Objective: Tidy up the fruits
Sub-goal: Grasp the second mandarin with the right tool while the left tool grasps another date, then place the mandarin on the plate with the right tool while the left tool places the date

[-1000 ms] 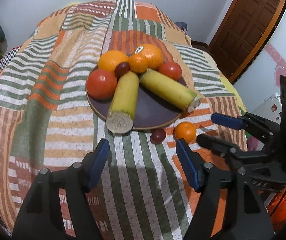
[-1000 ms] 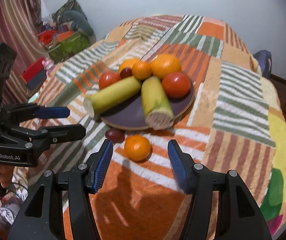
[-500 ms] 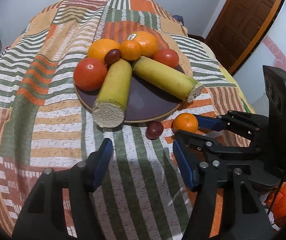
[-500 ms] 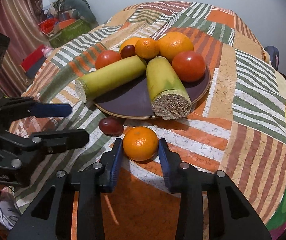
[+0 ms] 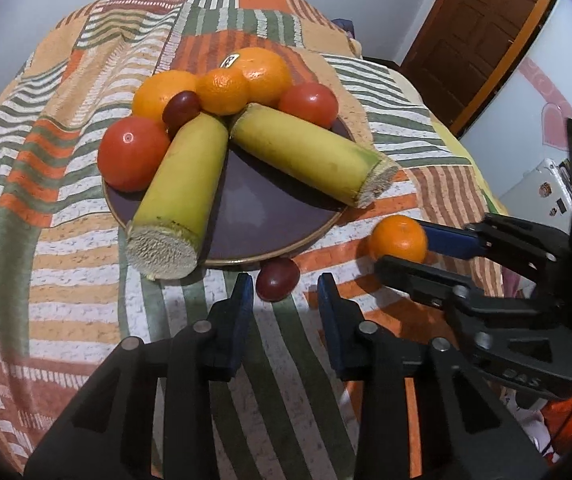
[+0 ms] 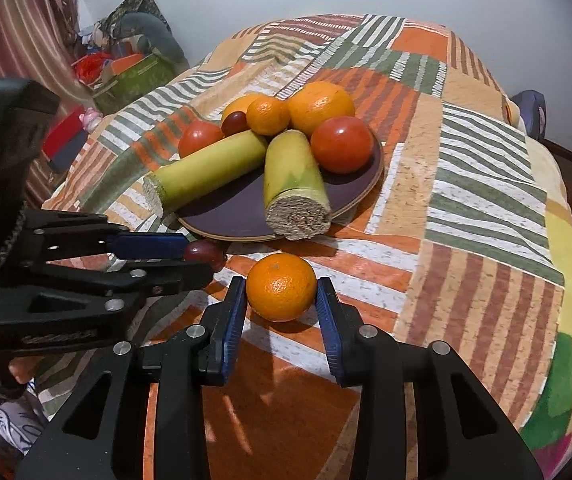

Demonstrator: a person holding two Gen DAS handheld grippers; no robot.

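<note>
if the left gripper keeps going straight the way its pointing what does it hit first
Most likely the dark red grape lying on the tablecloth just ahead of the left gripper, roughly between its open fingers. Beyond it sits the rim of the purple plate.
</note>
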